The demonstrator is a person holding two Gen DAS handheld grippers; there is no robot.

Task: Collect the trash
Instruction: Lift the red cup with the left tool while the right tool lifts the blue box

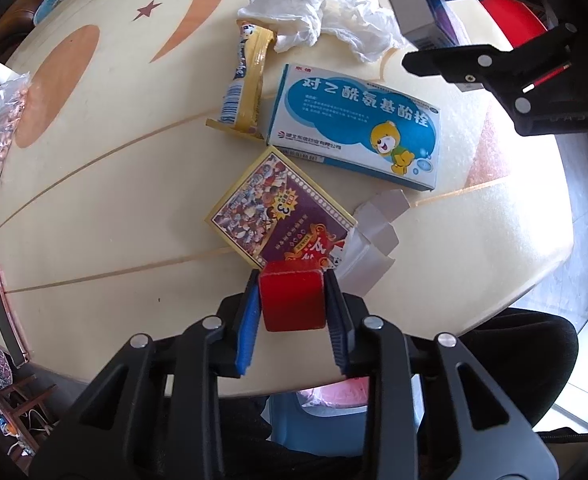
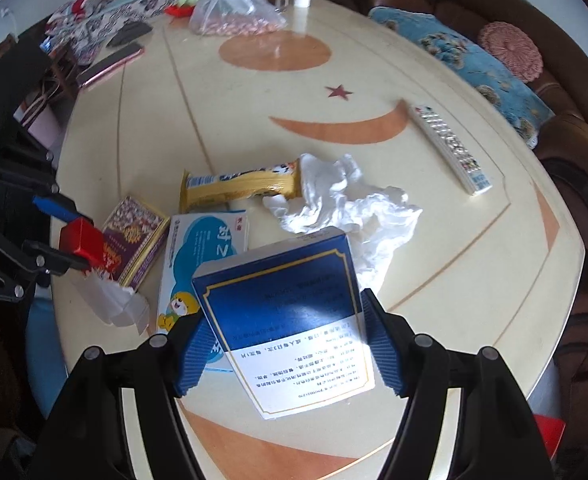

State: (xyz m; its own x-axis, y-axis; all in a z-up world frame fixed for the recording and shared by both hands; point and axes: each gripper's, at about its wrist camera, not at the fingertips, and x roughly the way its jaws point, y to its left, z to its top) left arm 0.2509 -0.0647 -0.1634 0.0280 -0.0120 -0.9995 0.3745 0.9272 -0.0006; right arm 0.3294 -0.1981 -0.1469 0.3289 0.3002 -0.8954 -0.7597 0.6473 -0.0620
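The right tool (image 2: 289, 344) grips a blue-and-white box (image 2: 289, 320) clear of the tabletop (image 2: 454, 280), and the left tool (image 1: 292, 300) clamps a small red box (image 1: 291, 300). Beyond them the purple card box (image 1: 281, 208), cartoon medicine box (image 1: 354, 124), yellow wrapper (image 1: 245, 84) and crumpled tissue (image 1: 326, 12) lie uncollected, so most remains.

Four boxes (image 2: 289, 320) (image 1: 358, 128) (image 1: 281, 208) (image 1: 291, 300), one wrapper (image 2: 241, 188), one tissue (image 2: 346, 204).

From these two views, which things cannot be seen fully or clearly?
- Light-blue cartoon medicine box: right wrist view, near end hidden behind the dark-blue-and-white box held in the right tool.
- Purple-and-yellow card box: left wrist view, near corner covered by the red block in the left tool.
- Blue bin below the table edge: contents hidden by the left tool.
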